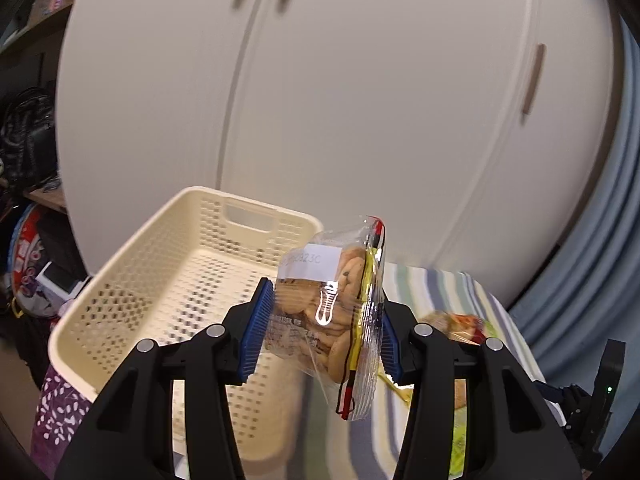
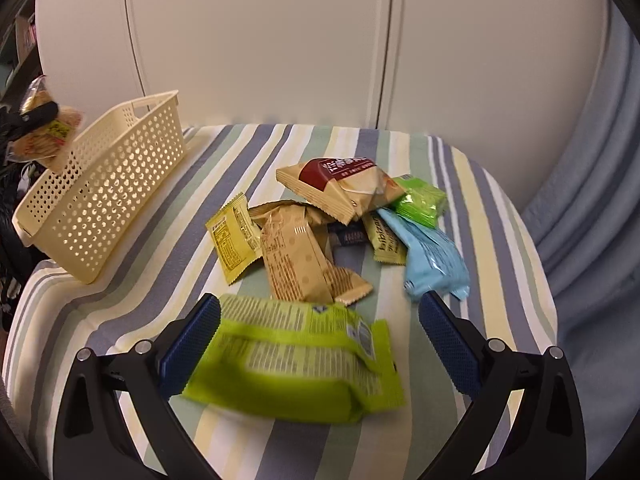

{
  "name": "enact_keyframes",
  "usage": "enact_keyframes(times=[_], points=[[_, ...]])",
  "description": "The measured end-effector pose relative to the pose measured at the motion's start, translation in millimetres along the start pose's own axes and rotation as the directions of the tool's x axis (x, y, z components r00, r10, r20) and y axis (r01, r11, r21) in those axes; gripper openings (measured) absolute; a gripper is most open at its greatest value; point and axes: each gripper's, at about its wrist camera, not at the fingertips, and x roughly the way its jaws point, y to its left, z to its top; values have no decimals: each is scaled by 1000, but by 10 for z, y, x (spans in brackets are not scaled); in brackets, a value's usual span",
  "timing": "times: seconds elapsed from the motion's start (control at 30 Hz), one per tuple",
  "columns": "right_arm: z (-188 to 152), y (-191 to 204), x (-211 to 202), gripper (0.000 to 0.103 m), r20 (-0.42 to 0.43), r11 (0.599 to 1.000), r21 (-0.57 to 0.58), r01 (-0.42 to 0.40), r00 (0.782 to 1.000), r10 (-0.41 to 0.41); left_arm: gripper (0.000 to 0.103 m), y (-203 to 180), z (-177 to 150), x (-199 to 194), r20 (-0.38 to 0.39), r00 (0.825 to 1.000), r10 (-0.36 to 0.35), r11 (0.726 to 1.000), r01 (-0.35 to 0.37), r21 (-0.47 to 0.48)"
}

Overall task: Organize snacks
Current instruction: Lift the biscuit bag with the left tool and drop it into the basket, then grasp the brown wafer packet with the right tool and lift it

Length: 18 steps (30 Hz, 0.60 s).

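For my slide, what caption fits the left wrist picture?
Left hand-held gripper holds a clear cookie packet beside the cream basket.

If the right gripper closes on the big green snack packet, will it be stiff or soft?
Probably soft: the green packet looks like thin, puffy, creased film, so it may crumple and sag. Its glossy surface may slip between the open right gripper fingers.

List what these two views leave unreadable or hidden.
- Left wrist view: the cookie pack label code is partly glared out; the snack behind the right jaw is blurred.
- Right wrist view: the lime packet print is motion-blurred; the dark wrapper is mostly buried under the pile.
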Motion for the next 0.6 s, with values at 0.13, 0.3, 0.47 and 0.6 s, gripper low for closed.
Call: enact_keyframes(times=[0.13, 0.3, 0.47, 0.6], points=[[145, 2, 280, 98, -79, 999, -8, -36, 996, 35, 49, 172, -13, 85, -20, 998, 57, 998, -57, -39], [227, 51, 456, 98, -112, 998, -40, -46, 993, 41, 95, 352, -18, 121, -22, 992, 121, 990, -122, -72], [269, 122, 622, 98, -156, 996, -71, -52, 987, 41, 101, 424, -14, 40, 4, 982, 187, 977, -185, -104], [304, 165, 732, 98, -185, 995, -74, -62, 982, 48, 101, 434, -6, 56, 14, 969, 248, 965, -246, -91]])
